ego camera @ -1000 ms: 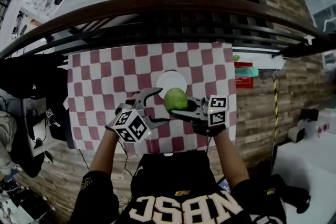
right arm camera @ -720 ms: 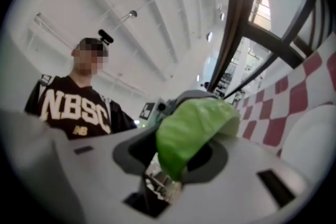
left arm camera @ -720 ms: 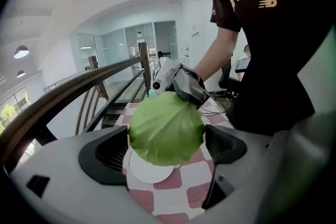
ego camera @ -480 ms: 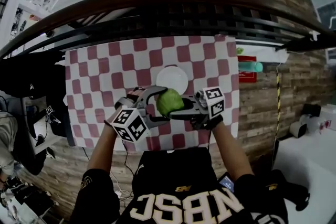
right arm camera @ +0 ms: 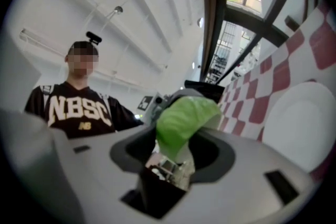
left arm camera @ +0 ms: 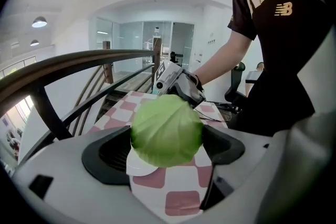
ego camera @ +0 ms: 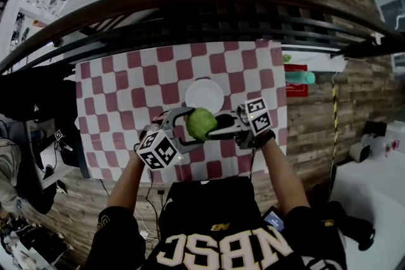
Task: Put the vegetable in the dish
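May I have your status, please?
Left hand-held gripper just closing on cabbage; right hand-held gripper just opening around it. Cabbage short of dish. Nothing blocking.

Cabbage (ego camera: 201, 124) over the table (ego camera: 120, 95), just nearer than the dish (ego camera: 204, 93), dish mid-table, railing (ego camera: 190, 0) behind the table.

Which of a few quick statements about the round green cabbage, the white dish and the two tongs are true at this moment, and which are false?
1. The round green cabbage lies in the round white dish. False: it is short of the dish, over the red-and-white checked cloth.
2. The dish holds nothing. True.
3. The cabbage sits between the jaws of the left tongs. True; they have just been closing on it.
4. The right tongs are well clear of the cabbage. False: it is between their jaws, which have just been opening.
5. A dark curved railing runs beyond the table. True.
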### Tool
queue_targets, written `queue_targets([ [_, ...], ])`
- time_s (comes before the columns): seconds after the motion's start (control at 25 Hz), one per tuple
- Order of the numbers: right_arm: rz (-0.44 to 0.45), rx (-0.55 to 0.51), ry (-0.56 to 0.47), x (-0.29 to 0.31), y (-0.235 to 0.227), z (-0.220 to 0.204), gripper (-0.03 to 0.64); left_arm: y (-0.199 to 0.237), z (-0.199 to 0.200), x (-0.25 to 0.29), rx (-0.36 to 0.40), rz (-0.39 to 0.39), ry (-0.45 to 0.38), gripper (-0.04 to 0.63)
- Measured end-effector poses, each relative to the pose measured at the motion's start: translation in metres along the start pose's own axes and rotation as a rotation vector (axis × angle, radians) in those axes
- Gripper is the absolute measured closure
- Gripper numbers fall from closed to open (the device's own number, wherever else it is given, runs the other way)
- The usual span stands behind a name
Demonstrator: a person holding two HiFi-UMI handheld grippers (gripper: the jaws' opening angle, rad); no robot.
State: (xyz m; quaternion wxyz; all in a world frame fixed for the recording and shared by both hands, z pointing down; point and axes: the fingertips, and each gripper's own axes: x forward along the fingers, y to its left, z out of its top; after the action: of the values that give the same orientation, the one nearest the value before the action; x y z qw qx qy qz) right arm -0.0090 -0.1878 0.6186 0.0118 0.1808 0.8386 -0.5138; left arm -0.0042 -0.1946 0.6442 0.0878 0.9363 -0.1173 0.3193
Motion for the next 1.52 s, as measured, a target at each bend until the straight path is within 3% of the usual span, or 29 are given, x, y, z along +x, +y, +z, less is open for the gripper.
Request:
queue_targets([
  [0.16,-0.130,-0.012,-0.041,-0.027,-0.018,0.008,0.425,0.012,-0.007,0.001,-0.023,0.064,-0.002,0.146],
  [0.32,-0.410,-0.078,-0.137,-0.074,-0.046,0.024,0.425,0.032,-0.024,0.017,-0.079,0.159,0.055,0.146],
  [0.48,-0.687,-0.210,-0.169,-0.105,-0.057,0.040,0.425,0.053,-0.048,0.039,-0.239,0.233,0.148,0.146],
  [0.6,-0.815,-0.294,-0.144,-0.110,-0.059,0.041,0.425,0.068,-0.064,0.057,-0.375,0.283,0.201,0.146],
  [0.92,-0.950,-0.342,-0.211,-0.105,-0.060,0.043,0.425,0.086,-0.093,0.097,-0.495,0.395,0.281,0.146],
  [1.16,-0.997,-0.304,-0.253,-0.117,-0.064,0.031,0.425,0.086,-0.099,0.118,-0.399,0.435,0.337,0.144],
  [1.28,-1.021,-0.314,-0.272,-0.120,-0.060,0.039,0.425,0.093,-0.100,0.124,-0.389,0.431,0.346,0.144],
  [1.36,-1.036,-0.334,-0.296,-0.120,-0.052,0.048,0.425,0.097,-0.095,0.121,-0.371,0.445,0.326,0.144],
  [1.52,-1.064,-0.368,-0.351,-0.116,-0.034,0.064,0.425,0.100,-0.063,0.098,-0.372,0.497,0.192,0.144],
])
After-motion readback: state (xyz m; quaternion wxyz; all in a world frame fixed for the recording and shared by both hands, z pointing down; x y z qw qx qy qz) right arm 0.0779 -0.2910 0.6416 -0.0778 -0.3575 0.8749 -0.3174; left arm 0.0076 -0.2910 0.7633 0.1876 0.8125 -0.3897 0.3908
